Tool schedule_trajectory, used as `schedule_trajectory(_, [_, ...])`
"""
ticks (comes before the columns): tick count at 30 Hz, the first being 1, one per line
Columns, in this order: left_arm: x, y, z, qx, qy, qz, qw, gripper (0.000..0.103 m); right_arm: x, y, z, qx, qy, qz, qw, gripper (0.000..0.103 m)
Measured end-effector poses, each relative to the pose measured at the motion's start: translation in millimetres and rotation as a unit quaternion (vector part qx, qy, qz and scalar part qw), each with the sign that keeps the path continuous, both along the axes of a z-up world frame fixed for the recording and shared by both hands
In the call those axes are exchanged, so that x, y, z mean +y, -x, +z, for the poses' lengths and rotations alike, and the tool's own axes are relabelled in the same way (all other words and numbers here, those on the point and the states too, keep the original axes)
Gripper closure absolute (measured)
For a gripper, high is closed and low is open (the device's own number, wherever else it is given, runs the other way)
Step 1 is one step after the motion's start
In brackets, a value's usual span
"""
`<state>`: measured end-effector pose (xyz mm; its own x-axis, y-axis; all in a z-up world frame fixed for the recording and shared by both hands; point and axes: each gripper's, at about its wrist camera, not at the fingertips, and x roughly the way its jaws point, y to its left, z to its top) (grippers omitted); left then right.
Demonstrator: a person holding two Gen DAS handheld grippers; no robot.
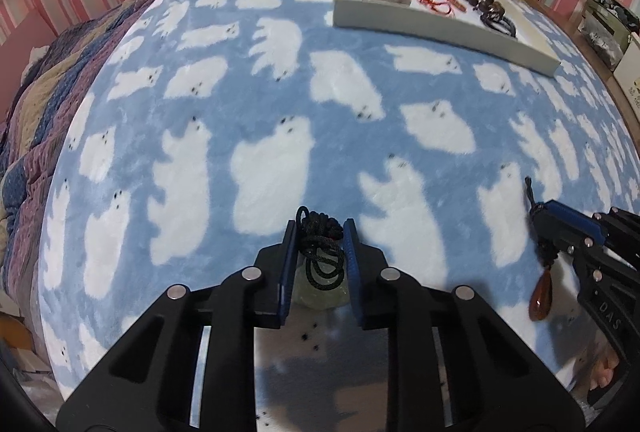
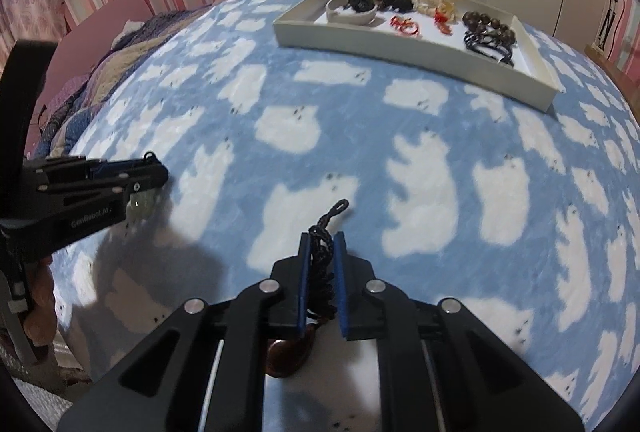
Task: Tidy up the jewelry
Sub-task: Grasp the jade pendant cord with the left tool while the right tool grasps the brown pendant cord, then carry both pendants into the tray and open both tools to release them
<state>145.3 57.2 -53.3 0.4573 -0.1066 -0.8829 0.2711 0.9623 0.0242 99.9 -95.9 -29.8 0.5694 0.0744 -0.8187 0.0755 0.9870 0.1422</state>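
Far right on the bed blanket (image 1: 280, 80): tray (image 1: 440, 32) of jewelry | left hand-held gripper (image 1: 320, 244) pinching a black-corded pale pendant (image 1: 320, 294) | right hand-held gripper (image 2: 320, 256) pinching an amber pendant's cord (image 2: 322, 256).

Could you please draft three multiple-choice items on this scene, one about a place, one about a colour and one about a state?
1. Where is the tray of jewelry?
A. On the blue blanket beyond both claws
B. On the floor
C. Between the left claw's fingers

2. What colour is the teardrop pendant hanging from the right claw?
A. Pale green
B. Reddish brown
C. White

3. What is the state of the left claw?
A. Wide open over bare blanket
B. Closed with nothing between its fingers
C. Closed on a dark cord with a pale green stone

Key: 1 A, the tray lies far out on the blanket; 2 B, the left wrist view shows it amber-brown; 3 C, the pads press the bunched cord.
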Motion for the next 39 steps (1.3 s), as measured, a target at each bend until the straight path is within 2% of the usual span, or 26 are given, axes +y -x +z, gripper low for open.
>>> schedule_trajectory(7, [-26,-20,25,-0.024,0.018,-0.013,0.9995,0.082,-42,-20,26,-0.042,0.003,-0.030,0.999,0.092])
schedule_trajectory(14, [-66,-64,56,-0.060,0.029,-0.027,0.9974,0.082,-96,-54,60,-0.089,0.011,-0.059,0.994,0.092])
schedule_trajectory(22, [-123,-140,68,-0.047,0.054,-0.041,0.9966,0.082,-149,-116,84,-0.120,0.010,-0.076,0.990,0.097])
schedule_trajectory(27, [-156,-179,65,-0.047,0.065,-0.048,0.9956,0.082,-168,-153,69,-0.100,0.015,-0.079,0.992,0.099])
schedule_trajectory(33, [-184,-217,36,-0.011,0.059,-0.056,0.9966,0.082,-183,-183,43,-0.076,0.008,-0.087,0.993,0.100])
schedule_trajectory(39, [-194,-243,8,0.003,0.040,-0.046,0.9981,0.082,-196,-212,21,-0.049,0.010,-0.099,0.994,0.100])
